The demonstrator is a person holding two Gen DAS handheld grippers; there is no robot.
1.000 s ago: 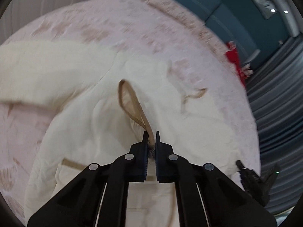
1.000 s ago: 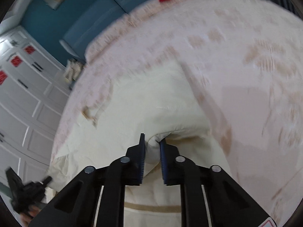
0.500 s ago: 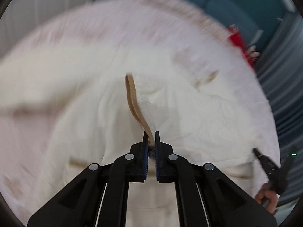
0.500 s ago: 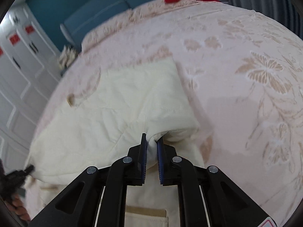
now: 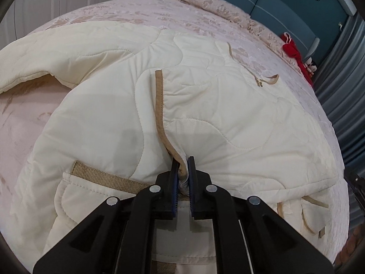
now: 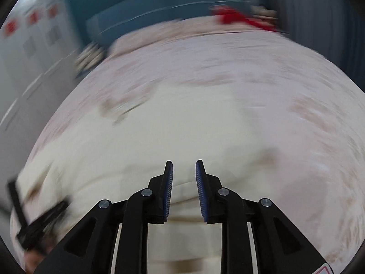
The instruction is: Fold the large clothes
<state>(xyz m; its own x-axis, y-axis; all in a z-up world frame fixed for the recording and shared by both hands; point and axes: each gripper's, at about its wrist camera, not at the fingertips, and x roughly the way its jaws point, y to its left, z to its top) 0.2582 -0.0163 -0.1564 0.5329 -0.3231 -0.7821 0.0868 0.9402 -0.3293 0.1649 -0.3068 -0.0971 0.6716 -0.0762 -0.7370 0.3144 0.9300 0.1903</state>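
While left gripper [image 5: 182,171] fingers pinch tan-piped hem of cream quilted jacket [image 5: 205,105], trim running straight ahead. Right gripper [image 6: 183,178] fingers spread, empty, just above jacket on bed [image 5: 141,16].

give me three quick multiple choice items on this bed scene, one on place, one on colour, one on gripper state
1. Where does the cream quilted jacket lie?
A. on the pink floral bedspread
B. on a chair
C. on the floor

2. What colour is the jacket's edge trim?
A. blue
B. tan
C. black

3. How do the tongs stand?
A. both open
B. left tongs shut on the jacket, right tongs open
C. both shut

Answers: 1 A, bedspread shows around it; 2 B, tan binding runs to the left tongs; 3 B, fabric pinched left, gap right.
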